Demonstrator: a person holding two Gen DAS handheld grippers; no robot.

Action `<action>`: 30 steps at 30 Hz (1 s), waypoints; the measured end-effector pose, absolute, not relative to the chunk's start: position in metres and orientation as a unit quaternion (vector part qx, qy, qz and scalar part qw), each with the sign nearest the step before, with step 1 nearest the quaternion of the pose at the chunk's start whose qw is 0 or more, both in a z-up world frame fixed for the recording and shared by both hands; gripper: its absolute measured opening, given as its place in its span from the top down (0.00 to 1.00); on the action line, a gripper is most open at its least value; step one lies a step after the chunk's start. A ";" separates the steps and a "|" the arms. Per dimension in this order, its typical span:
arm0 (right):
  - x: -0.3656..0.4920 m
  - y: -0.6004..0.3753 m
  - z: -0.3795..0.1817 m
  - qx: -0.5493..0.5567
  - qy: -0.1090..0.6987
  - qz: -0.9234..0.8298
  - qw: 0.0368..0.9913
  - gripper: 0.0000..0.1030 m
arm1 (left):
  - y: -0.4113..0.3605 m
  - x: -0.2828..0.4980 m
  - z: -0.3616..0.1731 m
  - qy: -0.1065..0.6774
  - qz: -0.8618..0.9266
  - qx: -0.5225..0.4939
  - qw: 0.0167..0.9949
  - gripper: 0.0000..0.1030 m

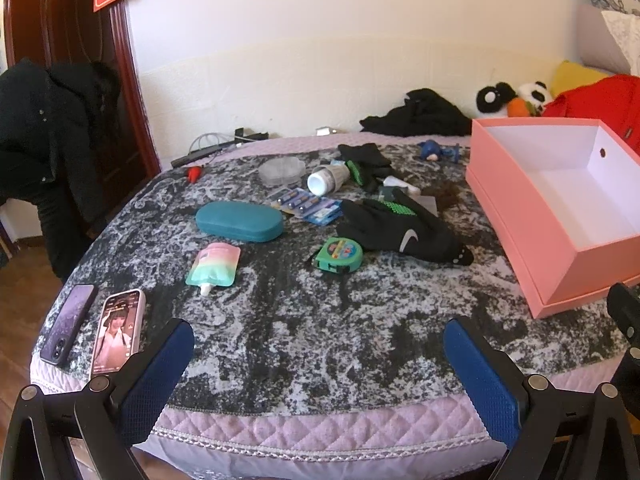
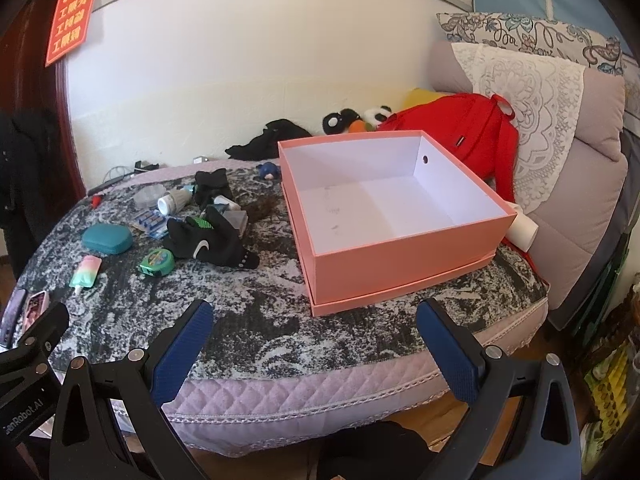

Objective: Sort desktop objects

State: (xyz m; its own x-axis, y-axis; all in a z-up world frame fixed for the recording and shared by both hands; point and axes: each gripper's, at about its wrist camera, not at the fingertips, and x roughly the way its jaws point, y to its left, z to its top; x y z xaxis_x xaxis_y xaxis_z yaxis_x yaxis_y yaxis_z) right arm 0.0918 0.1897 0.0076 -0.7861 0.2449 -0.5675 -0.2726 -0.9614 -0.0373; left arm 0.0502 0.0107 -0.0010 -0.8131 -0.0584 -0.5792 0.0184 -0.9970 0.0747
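Observation:
An open, empty pink box (image 1: 532, 216) (image 2: 404, 256) stands on the right of the cloth-covered table. Left of it lie a teal case (image 1: 239, 221) (image 2: 107, 238), a pastel pouch (image 1: 214, 266) (image 2: 85, 273), a green tape measure (image 1: 339, 255) (image 2: 157, 263), a black glove (image 1: 404, 228) (image 2: 208, 242), a battery pack (image 1: 308, 204), a white bottle (image 1: 328, 179) (image 2: 173, 201) and two phones (image 1: 116, 332). My left gripper (image 1: 318, 344) is open and empty over the near table edge. My right gripper (image 2: 314, 332) is open and empty in front of the box.
A second black glove (image 1: 366, 160), a clear round container (image 1: 282, 170) and a small blue figure (image 1: 434, 151) lie farther back. Cables (image 1: 216, 146) sit at the far left edge. A red backpack (image 2: 472, 136), plush pandas (image 1: 512, 98) and cushions stand behind the box.

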 end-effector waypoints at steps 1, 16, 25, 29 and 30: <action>0.092 0.189 0.007 -0.297 0.023 0.945 0.137 0.00 | 0.010 0.050 -0.001 -0.033 -0.951 0.305 0.020 0.00; 0.089 0.188 0.004 -0.286 0.033 0.952 0.104 0.00 | -0.015 0.043 -0.008 0.021 -0.946 0.323 0.030 0.00; 0.067 0.167 -0.009 -0.259 -0.008 0.965 0.038 0.00 | -0.057 0.013 -0.032 0.013 -0.943 0.325 0.072 0.00; 0.032 0.156 -0.022 -0.305 -0.012 0.952 -0.014 0.00 | -0.081 -0.010 -0.046 0.007 -0.935 0.345 0.079 0.00; 0.022 0.154 -0.023 -0.312 -0.012 0.950 -0.020 0.00 | -0.087 -0.016 -0.050 0.006 -0.933 0.350 0.081 0.00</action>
State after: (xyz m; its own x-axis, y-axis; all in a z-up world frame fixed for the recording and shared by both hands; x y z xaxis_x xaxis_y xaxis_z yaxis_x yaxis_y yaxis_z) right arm 0.0220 0.1537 -0.0228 -0.8040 -0.0293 -0.5939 0.0448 -0.9989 -0.0113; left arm -0.0159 -0.0874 -0.0501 -0.7415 -0.1463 -0.6548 0.1549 -0.9869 0.0451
